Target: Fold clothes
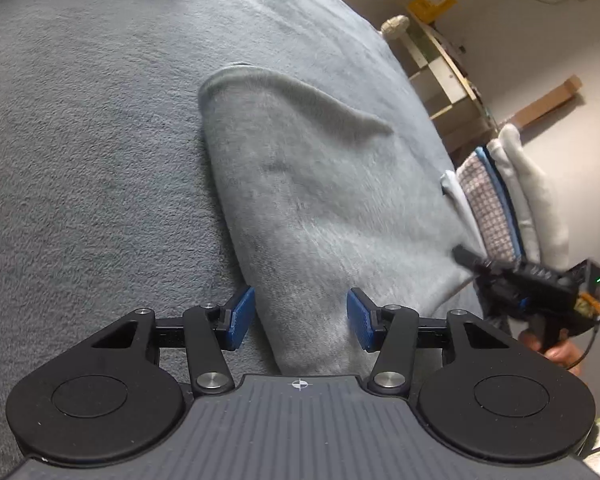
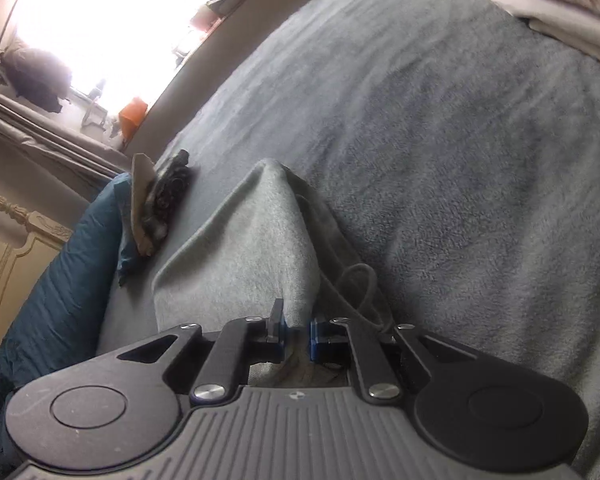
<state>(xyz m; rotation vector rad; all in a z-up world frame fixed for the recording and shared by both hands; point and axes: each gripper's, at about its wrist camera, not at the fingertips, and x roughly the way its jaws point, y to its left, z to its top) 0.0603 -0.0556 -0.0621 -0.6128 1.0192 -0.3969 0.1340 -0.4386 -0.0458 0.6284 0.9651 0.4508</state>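
Observation:
A light grey fleece garment (image 1: 312, 200) lies flat on the grey-blue bed blanket (image 1: 80, 140). My left gripper (image 1: 302, 316) stands open over its near end, the blue pads (image 1: 242, 318) apart with cloth between them and not pinched. At the garment's right edge, my right gripper (image 1: 464, 256) is held by a person's hand. In the right wrist view the garment (image 2: 252, 248) rises in a tented fold towards my right gripper (image 2: 298, 334), whose blue pads are shut on that fold. A drawcord (image 2: 360, 280) loops beside it.
A stack of folded clothes (image 1: 496, 208), checked and white, sits on the bed to the right, and shows as the stack (image 2: 560, 8) in the right wrist view. A shelf unit (image 1: 440, 72) stands past the bed. A teal duvet (image 2: 60, 280) and a dark bundle (image 2: 172, 192) lie at the bed's far edge.

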